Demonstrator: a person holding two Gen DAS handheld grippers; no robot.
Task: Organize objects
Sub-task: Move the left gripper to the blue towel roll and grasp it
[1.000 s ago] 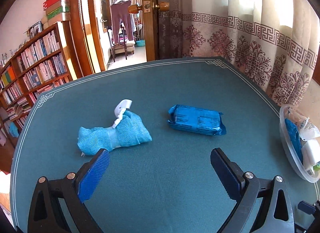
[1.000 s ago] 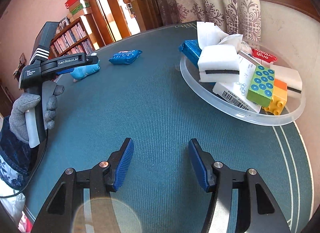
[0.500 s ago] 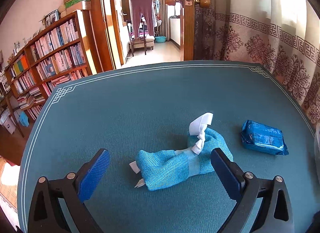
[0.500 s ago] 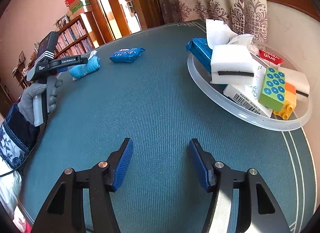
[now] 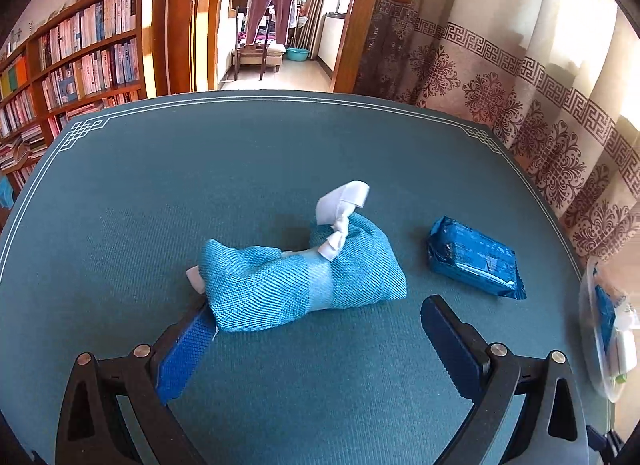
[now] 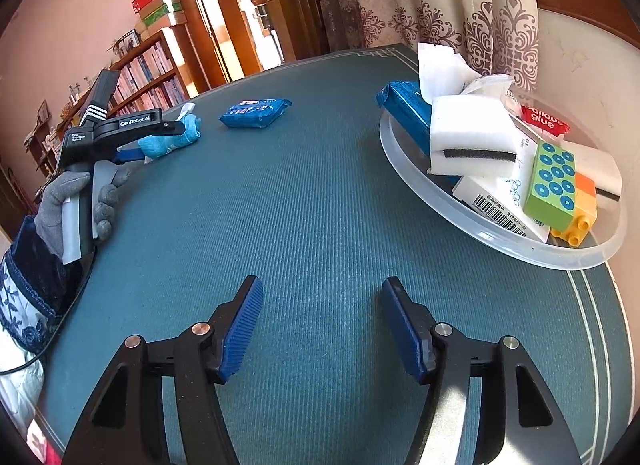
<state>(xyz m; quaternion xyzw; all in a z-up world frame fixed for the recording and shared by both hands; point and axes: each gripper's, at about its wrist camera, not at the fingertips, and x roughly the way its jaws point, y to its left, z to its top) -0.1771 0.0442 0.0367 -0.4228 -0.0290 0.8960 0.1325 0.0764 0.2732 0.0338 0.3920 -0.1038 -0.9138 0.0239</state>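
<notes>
A light-blue knitted cloth bundle [image 5: 304, 277] with a white tied tag lies on the green table. My left gripper [image 5: 316, 315] is open and low over it. The bundle's near edge sits between the fingers, and its left end covers the tip of the left pad [image 5: 184, 349]. The right pad stands apart from the cloth. A blue packet [image 5: 472, 259] lies just to the right of the bundle. My right gripper [image 6: 320, 305] hovers over bare table near the front; its jaws are opening and nothing is between them. From there the bundle [image 6: 172, 141] and packet [image 6: 256, 113] show far left.
A clear round tray [image 6: 480, 233] at the right holds white sponges, a blue packet, a barcoded box, a glue packet and a green and orange brick. A gloved hand [image 6: 68, 201] holds the left gripper. A bookshelf, an open door and curtains lie beyond the table.
My left gripper swung left from the blue packet to the cloth bundle and closed in, so the bundle now reaches between its fingers. The right gripper's jaws spread slightly.
</notes>
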